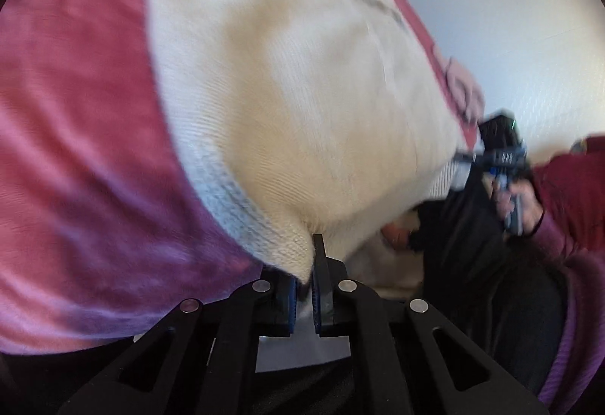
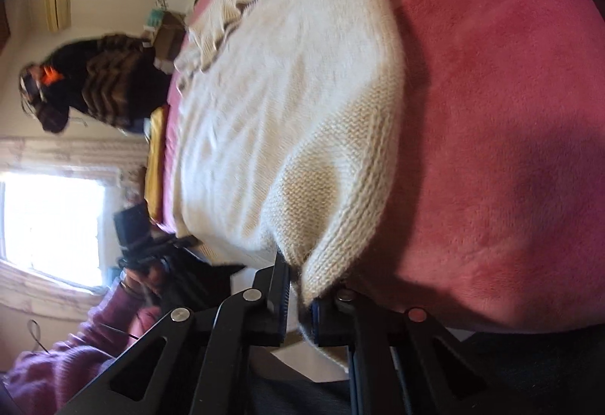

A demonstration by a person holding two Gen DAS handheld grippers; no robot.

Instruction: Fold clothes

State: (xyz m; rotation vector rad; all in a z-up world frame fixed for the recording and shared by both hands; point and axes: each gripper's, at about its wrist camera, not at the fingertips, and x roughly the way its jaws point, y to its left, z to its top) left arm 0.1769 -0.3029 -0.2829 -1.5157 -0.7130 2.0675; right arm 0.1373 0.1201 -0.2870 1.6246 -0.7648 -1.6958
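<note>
Daylight pours in from a window [image 2: 53, 226] in the right wrist view, blown out to plain white with no detail. The cream sweater [image 2: 287, 104] casts a soft dark shadow onto the pink bedspread [image 2: 510, 112] beside it. Both views are smeared by motion blur, worst on the white wall [image 1: 510, 17] and the sweater's far end. Fisheye bending curves everything, and the corners go black.

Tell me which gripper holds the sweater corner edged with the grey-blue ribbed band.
The left gripper: the cream sweater corner it pinches runs into a grey-blue hem band, while the right gripper pinches a plain cream knit corner.
</note>
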